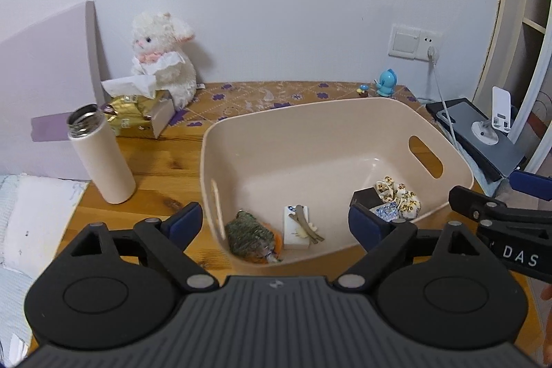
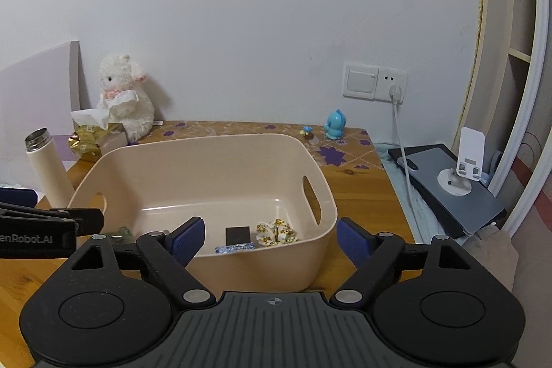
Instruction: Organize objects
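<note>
Basket [image 1: 379, 112]: set on the wooden table [image 1: 151, 161], between both grippers.
Contents: scrunchie [image 1: 400, 195], black box [image 1: 365, 197], blue packet [image 1: 386, 212], white box [image 1: 295, 230] with hair clips [image 1: 305, 225], green pouch [image 1: 248, 231].
Left gripper [image 1: 276, 223]: held wide apart, empty.
Right gripper [image 2: 269, 240]: spread over the near rim, empty.
Flask [image 1: 100, 154]: stood left of the basket.

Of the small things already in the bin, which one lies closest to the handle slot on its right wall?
The flower-print scrunchie, white with yellow blooms. It lies under that slot; the black box, white box and green pouch sit further left.
</note>
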`<state>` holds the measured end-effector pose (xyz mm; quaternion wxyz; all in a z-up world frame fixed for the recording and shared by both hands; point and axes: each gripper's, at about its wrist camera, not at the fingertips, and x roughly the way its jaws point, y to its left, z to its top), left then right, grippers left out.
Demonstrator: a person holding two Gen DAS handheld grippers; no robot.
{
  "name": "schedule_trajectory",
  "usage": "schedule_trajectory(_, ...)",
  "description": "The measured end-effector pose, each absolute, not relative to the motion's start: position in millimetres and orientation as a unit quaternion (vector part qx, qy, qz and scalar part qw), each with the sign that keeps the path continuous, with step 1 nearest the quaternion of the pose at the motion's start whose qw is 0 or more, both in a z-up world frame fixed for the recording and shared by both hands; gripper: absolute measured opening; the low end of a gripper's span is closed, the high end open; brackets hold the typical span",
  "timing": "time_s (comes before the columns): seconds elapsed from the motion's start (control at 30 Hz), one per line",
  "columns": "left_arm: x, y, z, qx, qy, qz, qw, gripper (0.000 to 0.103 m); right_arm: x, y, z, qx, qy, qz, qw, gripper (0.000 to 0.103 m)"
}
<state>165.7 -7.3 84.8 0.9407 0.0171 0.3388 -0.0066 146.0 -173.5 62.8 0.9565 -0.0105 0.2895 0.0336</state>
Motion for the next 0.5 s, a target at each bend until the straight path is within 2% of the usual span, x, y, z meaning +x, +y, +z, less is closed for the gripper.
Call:
schedule_trajectory(0.07,152.5,-6.3,89.1,0.027,0.326,0.001,0.945,0.098,137.3,-173.0,66.3,-0.009,0.285,0.036,0.958,0.085)
schedule_trajectory(0.27,120.3,1.2,97.2,0.027,0.307,0.006,0.951,0.103,110.7,-172.7,75.6,-0.004,0.277,0.05,0.96,0.087)
schedule_trajectory(0.5,91.3,4.9,99.3,0.02,0.308,-0.01,0.951,0.103,81.9,-172.9,82.9,0.001,0.273,0.062,0.96,0.088)
